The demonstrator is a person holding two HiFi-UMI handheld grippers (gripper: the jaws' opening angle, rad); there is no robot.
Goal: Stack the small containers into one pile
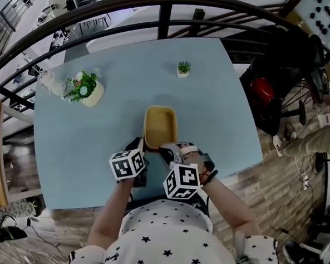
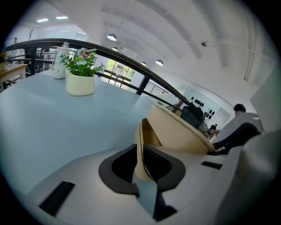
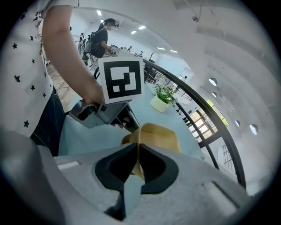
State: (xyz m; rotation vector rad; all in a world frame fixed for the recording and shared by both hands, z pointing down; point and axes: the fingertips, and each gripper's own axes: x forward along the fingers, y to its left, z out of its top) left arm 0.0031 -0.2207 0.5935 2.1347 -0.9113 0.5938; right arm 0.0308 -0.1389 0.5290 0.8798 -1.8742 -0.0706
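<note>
pinching tan container [image 1: 160, 125], shallow, round-cornered, thin-walled, perhaps two nested

Open office hall: black railing [image 1: 164, 22], ceiling lights [image 2: 111, 37].

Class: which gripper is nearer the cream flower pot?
Left. The left gripper grips the yellow container at its near-left corner, on the flower pot side; the right gripper grips its near-right corner, farther away.
</note>
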